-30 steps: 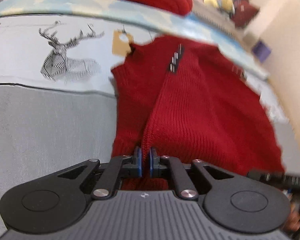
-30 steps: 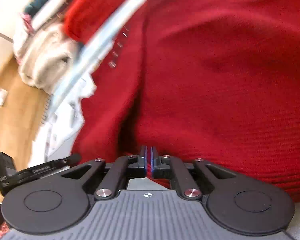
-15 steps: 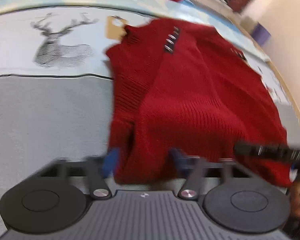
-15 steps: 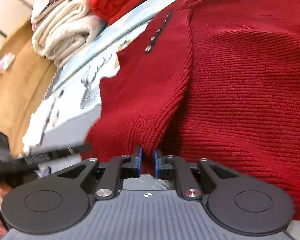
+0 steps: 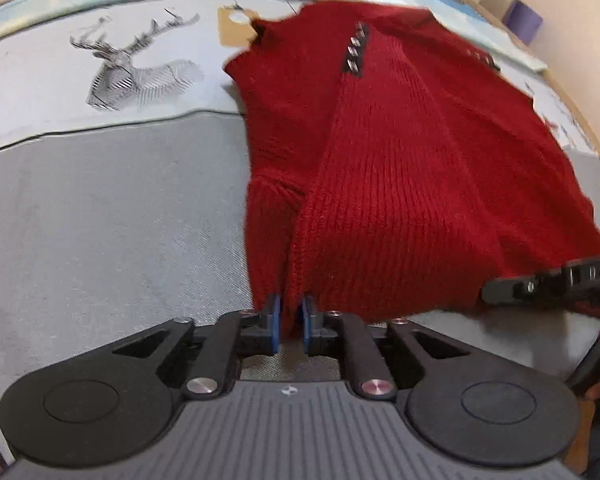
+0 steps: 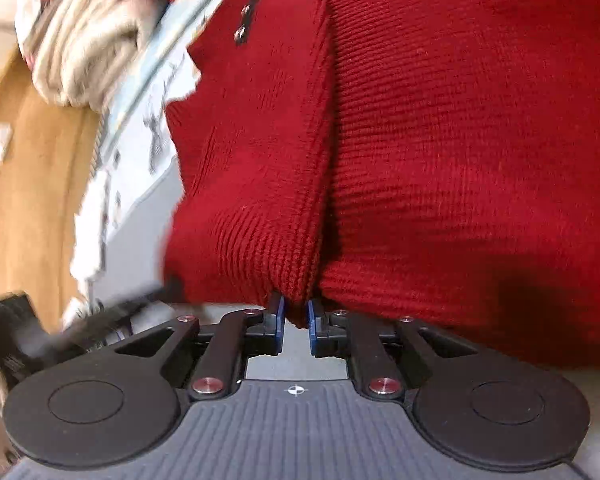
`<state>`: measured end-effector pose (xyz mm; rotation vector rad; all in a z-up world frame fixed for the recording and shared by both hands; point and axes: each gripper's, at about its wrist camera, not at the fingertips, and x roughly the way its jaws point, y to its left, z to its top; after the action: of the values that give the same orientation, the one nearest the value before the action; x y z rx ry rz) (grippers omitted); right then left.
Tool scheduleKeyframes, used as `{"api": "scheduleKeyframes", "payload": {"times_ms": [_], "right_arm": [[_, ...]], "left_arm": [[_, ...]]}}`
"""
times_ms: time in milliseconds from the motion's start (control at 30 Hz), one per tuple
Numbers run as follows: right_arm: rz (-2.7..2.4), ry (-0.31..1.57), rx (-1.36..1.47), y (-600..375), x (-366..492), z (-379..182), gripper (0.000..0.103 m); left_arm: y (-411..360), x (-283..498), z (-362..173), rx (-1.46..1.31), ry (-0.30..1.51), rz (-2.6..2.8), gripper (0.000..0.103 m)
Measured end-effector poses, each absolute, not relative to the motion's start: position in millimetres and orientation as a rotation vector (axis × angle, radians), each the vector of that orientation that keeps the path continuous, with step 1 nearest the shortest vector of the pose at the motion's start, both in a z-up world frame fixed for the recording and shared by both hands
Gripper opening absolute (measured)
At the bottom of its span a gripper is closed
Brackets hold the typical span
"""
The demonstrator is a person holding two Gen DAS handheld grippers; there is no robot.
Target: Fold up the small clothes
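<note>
While pinched at its near hem by left gripper [image 5: 288, 316] and right gripper [image 6: 296, 316], red sweater [image 5: 400, 168] stretches lengthwise away toward bed's [image 5: 100, 220] far edge. Both pairs of fingers clamped on knit, left beside right.

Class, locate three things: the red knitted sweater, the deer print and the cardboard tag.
red knitted sweater [image 5: 412, 184], left wrist view, ribbed front panel.
deer print [image 5: 140, 72], left wrist view, the deer's body.
cardboard tag [image 5: 232, 32], left wrist view, its flat face.

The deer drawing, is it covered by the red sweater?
No, the deer drawing lies bare, left of the red sweater.
</note>
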<state>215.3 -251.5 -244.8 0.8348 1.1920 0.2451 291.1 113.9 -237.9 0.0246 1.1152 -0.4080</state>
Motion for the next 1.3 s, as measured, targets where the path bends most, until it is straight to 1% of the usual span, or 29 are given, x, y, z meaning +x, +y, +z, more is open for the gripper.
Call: {"api": "scheduleKeyframes", "payload": {"times_ms": [33,67,100,167,200,233,267,300,333,400,500,533,567,600,633,667,733,800,833,900,967,1000,1033,1067,1100,1167,1200,1267,1300], "right_arm": [[0.250,1.174,0.817,-249,212,-242,0.014],[0.251,1.155,0.792,-248,210,-237,0.018],[0.254,1.155,0.784,-248,208,-233,0.018],[0.264,1.159,0.806,-253,205,-225,0.019],[0.259,1.149,0.827,-257,204,-222,0.025],[0.251,1.131,0.855,-260,203,-219,0.030],[0.236,1.103,0.884,-265,202,-213,0.039],[0.223,1.076,0.895,-268,204,-209,0.043],[0.218,1.046,0.898,-270,206,-204,0.043],[0.210,1.001,0.887,-270,214,-200,0.046],[0.153,1.014,0.862,-261,229,-207,0.047],[0.141,1.025,0.847,-255,231,-211,0.047],[0.146,1.034,0.824,-250,234,-215,0.028],[0.177,1.037,0.788,-242,234,-220,0.000],[0.216,1.060,0.747,-232,233,-224,0.000],[0.234,1.090,0.718,-227,228,-226,0.000],[0.312,1.101,0.727,-218,216,-224,0.000],[0.371,1.128,0.709,-206,209,-220,0.000],[0.369,1.142,0.675,-202,206,-222,0.000],[0.338,1.165,0.637,-202,200,-232,0.000],[0.292,1.131,0.704,-213,197,-234,0.004],[0.285,1.104,0.747,-219,197,-231,0.004],[0.287,1.076,0.779,-226,197,-227,0.004],[0.300,1.041,0.797,-231,198,-219,0.004],[0.326,1.007,0.797,-234,200,-211,0.004],[0.330,0.930,0.705,-233,210,-191,0.004],[0.310,0.912,0.647,-232,217,-185,0.004],[0.263,0.925,0.556,-229,232,-186,0.004],[0.266,0.966,0.509,-225,239,-195,0.004]], "left_arm": [[119,292,-235,0.001,1.116,-0.392,0.019],[124,293,-233,-0.026,1.121,-0.379,0.022],[127,292,-230,-0.051,1.121,-0.366,0.026],[129,292,-221,-0.080,1.084,-0.364,0.044],[127,294,-215,-0.097,1.062,-0.368,0.050],[125,296,-211,-0.121,1.040,-0.371,0.060],[123,299,-209,-0.143,1.031,-0.372,0.070],[119,304,-209,-0.167,1.030,-0.368,0.074],[114,311,-211,-0.189,1.040,-0.351,0.077],[108,322,-223,-0.220,1.089,-0.308,0.077],[99,336,-244,-0.239,1.183,-0.243,0.077],[96,337,-249,-0.246,1.205,-0.228,0.076],[93,336,-251,-0.243,1.211,-0.227,0.056],[90,332,-250,-0.208,1.196,-0.227,0.039],[87,328,-244,-0.159,1.174,-0.223,0.021],[86,323,-238,-0.137,1.151,-0.227,0.017],[90,311,-228,-0.137,1.117,-0.247,0.015],[95,303,-229,-0.102,1.116,-0.251,0.012],[96,301,-235,-0.069,1.143,-0.230,0.006],[102,300,-243,-0.091,1.152,-0.248,0.006],[107,299,-239,-0.134,1.117,-0.263,0.008],[108,300,-238,-0.155,1.111,-0.268,0.008],[110,302,-238,-0.173,1.115,-0.264,0.014],[113,303,-237,-0.187,1.124,-0.256,0.024],[116,301,-235,-0.202,1.127,-0.251,0.029],[116,304,-235,-0.210,1.133,-0.229,0.050],[116,304,-234,-0.211,1.135,-0.212,0.055],[116,309,-238,-0.212,1.155,-0.167,0.073],[117,309,-242,-0.215,1.179,-0.143,0.077]]}}
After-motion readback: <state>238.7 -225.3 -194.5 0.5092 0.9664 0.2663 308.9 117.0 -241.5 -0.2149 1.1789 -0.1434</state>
